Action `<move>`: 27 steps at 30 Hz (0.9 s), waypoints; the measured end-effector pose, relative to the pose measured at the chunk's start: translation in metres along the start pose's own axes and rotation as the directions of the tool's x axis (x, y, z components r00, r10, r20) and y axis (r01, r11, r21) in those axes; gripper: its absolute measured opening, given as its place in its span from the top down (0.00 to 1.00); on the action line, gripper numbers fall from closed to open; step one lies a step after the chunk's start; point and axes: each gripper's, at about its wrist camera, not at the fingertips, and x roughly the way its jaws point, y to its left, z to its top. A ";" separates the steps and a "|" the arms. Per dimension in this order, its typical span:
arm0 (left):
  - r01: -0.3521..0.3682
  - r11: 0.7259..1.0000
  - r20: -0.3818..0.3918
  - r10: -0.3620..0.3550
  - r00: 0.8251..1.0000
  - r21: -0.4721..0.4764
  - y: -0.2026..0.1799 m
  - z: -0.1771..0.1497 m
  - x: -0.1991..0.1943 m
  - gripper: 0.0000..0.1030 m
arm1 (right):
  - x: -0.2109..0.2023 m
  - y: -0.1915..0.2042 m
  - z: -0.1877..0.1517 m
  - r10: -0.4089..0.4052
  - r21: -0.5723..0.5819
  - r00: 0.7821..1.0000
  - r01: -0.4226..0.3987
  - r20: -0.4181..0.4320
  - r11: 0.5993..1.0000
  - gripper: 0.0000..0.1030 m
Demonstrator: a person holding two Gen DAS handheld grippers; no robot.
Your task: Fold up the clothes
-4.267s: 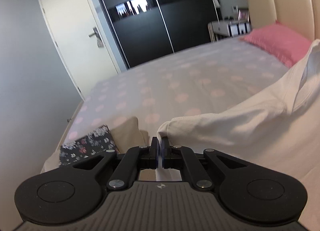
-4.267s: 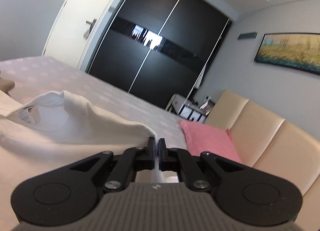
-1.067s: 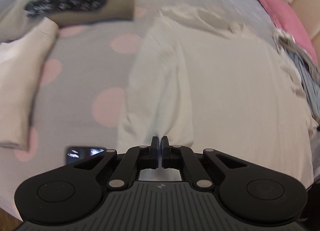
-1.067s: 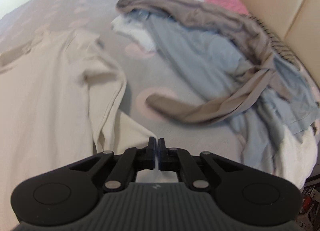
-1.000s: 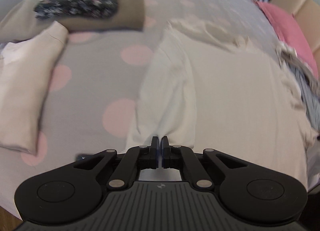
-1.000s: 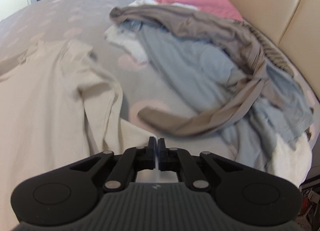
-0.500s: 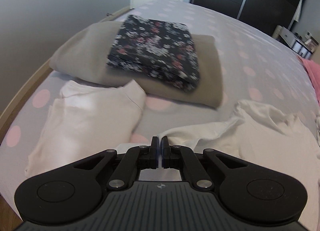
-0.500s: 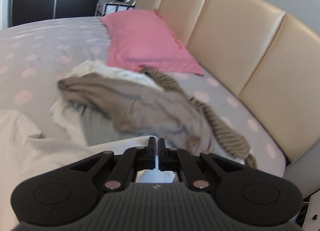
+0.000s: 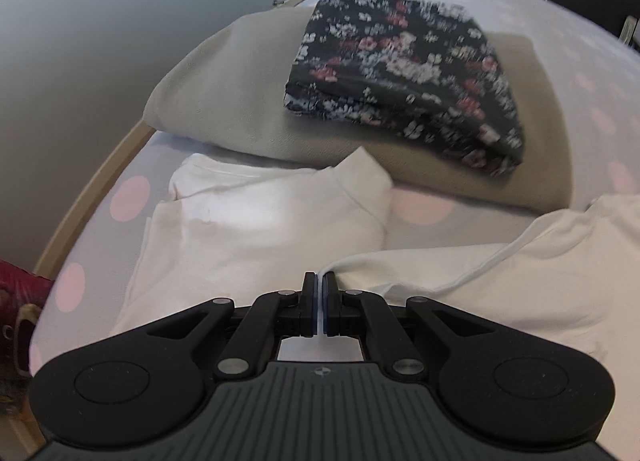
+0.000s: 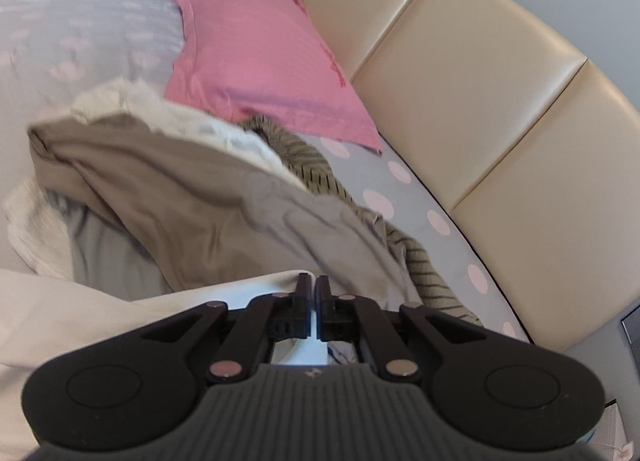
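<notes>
A white T-shirt [image 9: 520, 273] lies on the bed and runs off to the right in the left wrist view. My left gripper [image 9: 320, 281] is shut on its hem corner, low over the bed. In the right wrist view the same shirt [image 10: 80, 313] fills the lower left. My right gripper [image 10: 312, 281] is shut on its other hem corner. Both corners are held just above the mattress.
A folded white shirt [image 9: 260, 229] lies just ahead of the left gripper. Behind it a floral folded piece [image 9: 400, 73] rests on a beige folded piece [image 9: 240, 101]. A pile of unfolded clothes [image 10: 200, 189], a pink pillow [image 10: 260, 61] and the cream headboard [image 10: 480, 101] are by the right gripper.
Both grippers, still holding the shirt's hem, have tilted up from looking down at the spread shirt and moved forward toward the shirt's top. The folded stack and the pile now appear closer.
</notes>
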 end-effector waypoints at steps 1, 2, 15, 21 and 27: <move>-0.010 1.000 -0.004 0.010 1.000 0.000 -0.002 0.000 0.004 0.99 | 0.006 0.002 -0.004 -0.005 -0.012 1.000 0.005 -0.013 1.000 0.98; -0.021 1.000 -0.011 0.021 1.000 0.008 -0.004 0.000 0.008 0.98 | 0.012 0.004 -0.008 -0.011 -0.024 1.000 0.010 -0.026 1.000 0.98; -0.038 0.995 0.079 0.030 0.996 0.096 -0.030 -0.006 -0.031 0.84 | -0.027 -0.031 -0.032 0.020 0.130 0.999 -0.026 0.044 0.991 0.72; 0.119 0.976 0.097 -0.138 0.986 0.180 -0.065 -0.032 -0.071 0.78 | -0.084 -0.022 -0.060 0.245 0.107 0.967 -0.251 0.068 0.962 0.69; 0.287 0.903 0.016 -0.308 0.951 0.319 -0.111 -0.089 -0.099 0.78 | -0.123 0.013 -0.106 0.559 0.014 0.818 -0.562 -0.134 0.827 0.69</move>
